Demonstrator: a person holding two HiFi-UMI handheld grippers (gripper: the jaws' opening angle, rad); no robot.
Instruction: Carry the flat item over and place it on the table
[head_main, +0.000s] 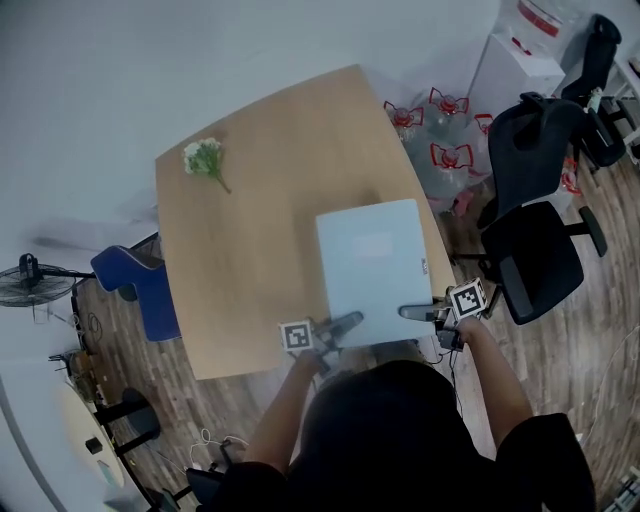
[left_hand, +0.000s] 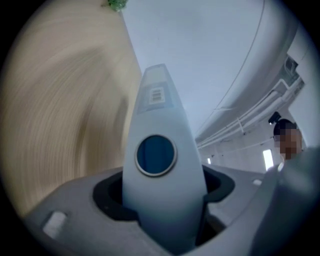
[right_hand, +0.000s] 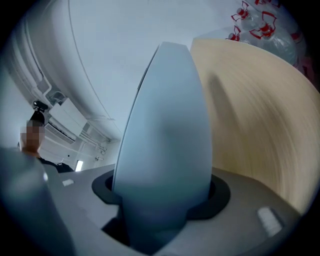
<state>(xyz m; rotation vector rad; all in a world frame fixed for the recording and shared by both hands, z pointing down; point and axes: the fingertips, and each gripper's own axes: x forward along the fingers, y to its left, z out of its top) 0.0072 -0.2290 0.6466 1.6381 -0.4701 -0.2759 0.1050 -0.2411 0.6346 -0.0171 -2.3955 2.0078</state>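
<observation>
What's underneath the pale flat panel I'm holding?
The wooden table lies below the flat panel, gripped at its near edge by the left gripper and right gripper. The tabletop patch it covers is hidden.

Blur smears the table (left_hand: 60, 125) in both gripper views, its grain unreadable.

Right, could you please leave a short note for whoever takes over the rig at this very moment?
Grippers: the left tongs are shut on the flat item at its near edge, left end. The right tongs are shut on the same edge, right end.
Things: the flat item is held roughly level over the near right part of the table. A flower sprig lies far left, well apart.
Done: item brought over the table.
Left: set it down flat, open both tongs, withdraw.
</observation>
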